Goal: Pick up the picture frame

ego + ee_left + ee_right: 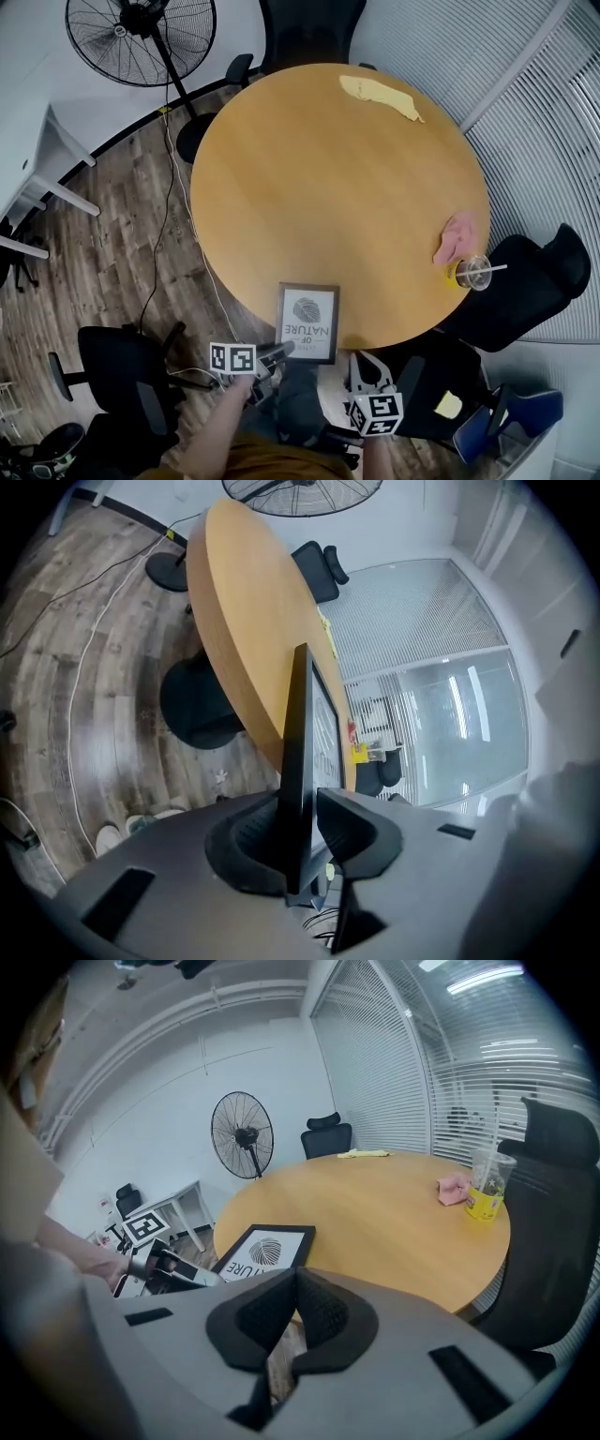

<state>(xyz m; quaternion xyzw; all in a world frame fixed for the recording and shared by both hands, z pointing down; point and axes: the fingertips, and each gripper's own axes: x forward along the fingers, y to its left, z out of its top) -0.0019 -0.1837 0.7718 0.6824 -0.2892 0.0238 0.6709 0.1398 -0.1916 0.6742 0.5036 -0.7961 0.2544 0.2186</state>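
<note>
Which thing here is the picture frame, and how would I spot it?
Find the round wooden table. At its near edge, lowest in the head view, is the frame. It is the only black-bordered rectangle, with a grey print and the word NATURE; the yellow cloth, pink cloth and cup sit at the far and right edges.

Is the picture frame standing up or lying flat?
Lying flat: frame rests face up on the table, left gripper clamping its edge.

Table (337,187) — picture frame (307,322), cup (473,273), pink cloth (457,236)
</note>
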